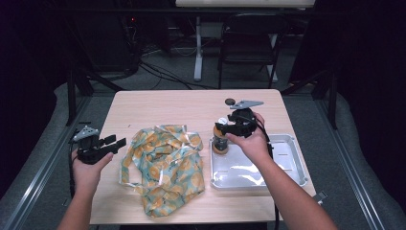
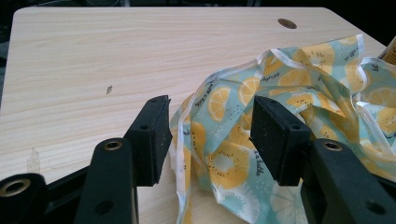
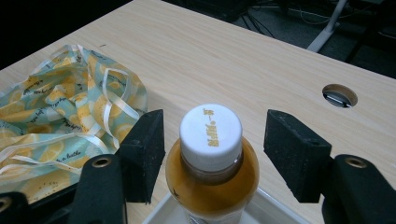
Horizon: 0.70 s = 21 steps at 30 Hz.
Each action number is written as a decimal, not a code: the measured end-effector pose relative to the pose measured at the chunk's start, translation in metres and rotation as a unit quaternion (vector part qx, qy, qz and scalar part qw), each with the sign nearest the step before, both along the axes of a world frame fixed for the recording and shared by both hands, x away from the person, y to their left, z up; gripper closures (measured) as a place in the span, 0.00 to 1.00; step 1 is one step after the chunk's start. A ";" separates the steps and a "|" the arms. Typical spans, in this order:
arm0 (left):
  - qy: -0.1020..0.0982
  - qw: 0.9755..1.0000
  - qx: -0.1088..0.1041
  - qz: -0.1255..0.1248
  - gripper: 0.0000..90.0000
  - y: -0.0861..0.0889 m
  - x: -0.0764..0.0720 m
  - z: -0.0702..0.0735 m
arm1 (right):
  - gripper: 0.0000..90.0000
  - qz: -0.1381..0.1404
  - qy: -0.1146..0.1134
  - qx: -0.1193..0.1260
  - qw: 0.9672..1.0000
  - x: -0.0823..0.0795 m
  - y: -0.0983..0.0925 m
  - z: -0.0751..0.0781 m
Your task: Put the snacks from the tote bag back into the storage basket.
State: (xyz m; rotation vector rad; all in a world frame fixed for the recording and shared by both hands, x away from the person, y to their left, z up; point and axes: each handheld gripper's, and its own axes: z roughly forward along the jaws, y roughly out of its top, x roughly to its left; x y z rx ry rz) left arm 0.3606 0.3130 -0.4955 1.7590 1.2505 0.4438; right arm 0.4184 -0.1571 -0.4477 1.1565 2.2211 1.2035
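Observation:
A bottle of amber drink [image 1: 220, 141] with a white cap [image 3: 211, 129] stands upright in the far left corner of a metal tray [image 1: 297, 163]. My right gripper [image 1: 221, 128] is open around the bottle's neck [image 3: 212, 144], and a gap shows between each pad and the bottle. A crumpled light-blue bag with a lemon print [image 1: 163, 163] lies on the table left of the tray. At the table's left edge my left gripper [image 1: 116, 141] is held open, its jaws empty. In the left gripper view it [image 2: 210, 135] points at the bag's near edge [image 2: 322, 79].
The wooden table [image 1: 158, 105] has bare surface behind the bag and a round cable hole [image 3: 339, 95] beyond the bottle. The tray's rim [image 3: 161, 212] lies just under my right gripper. A dark chair [image 1: 249, 43] and a table leg [image 1: 197, 48] stand on the floor behind.

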 end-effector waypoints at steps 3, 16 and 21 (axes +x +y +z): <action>0.000 1.000 0.000 0.000 0.53 0.000 0.000 0.000 | 0.42 0.003 -0.001 -0.004 1.000 -0.001 0.001 0.004; -0.002 1.000 -0.003 0.001 0.53 0.001 0.000 0.001 | 0.42 0.001 -0.008 -0.007 1.000 0.000 0.009 0.019; -0.004 1.000 -0.004 0.002 0.53 0.002 -0.001 0.001 | 0.42 -0.001 -0.008 -0.009 1.000 -0.001 0.011 0.026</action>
